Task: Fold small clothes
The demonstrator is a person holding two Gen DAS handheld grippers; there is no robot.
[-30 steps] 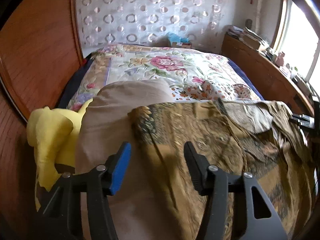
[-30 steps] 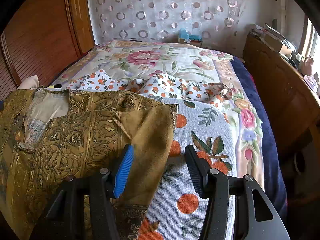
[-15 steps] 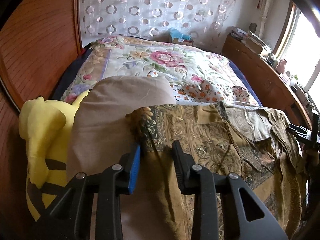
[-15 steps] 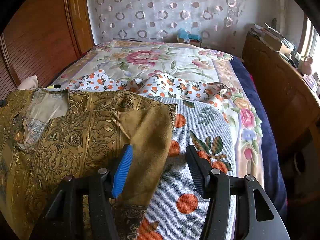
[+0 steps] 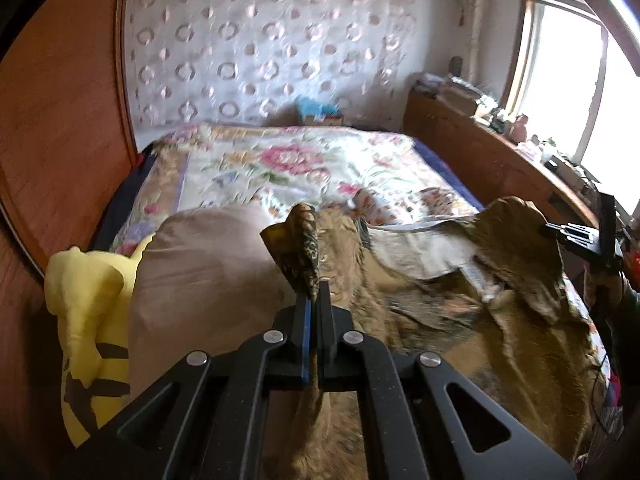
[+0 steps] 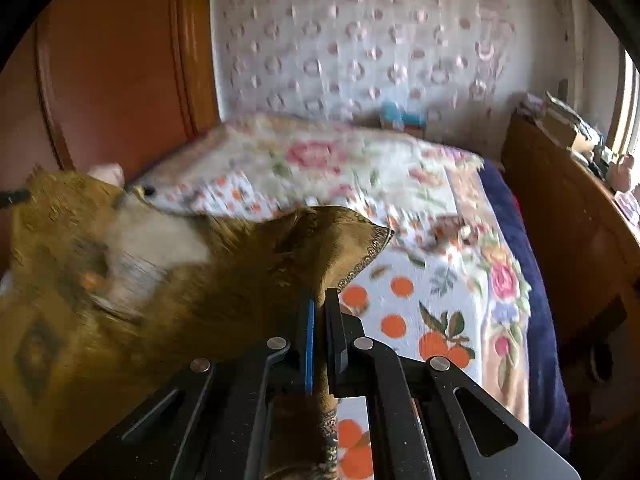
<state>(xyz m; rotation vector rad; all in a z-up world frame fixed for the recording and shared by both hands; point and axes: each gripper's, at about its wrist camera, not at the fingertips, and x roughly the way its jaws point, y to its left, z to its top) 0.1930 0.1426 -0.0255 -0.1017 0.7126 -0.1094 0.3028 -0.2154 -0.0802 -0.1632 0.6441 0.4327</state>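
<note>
Garment gold, blurred, prob. lifted; L claw pinching corner; R claw clamped on sleeve edge

Both views are taken from just behind the fingers, low and close over the bed, facing the patterned wall. The gold garment is shared, with the right gripper seen in the left view.
</note>
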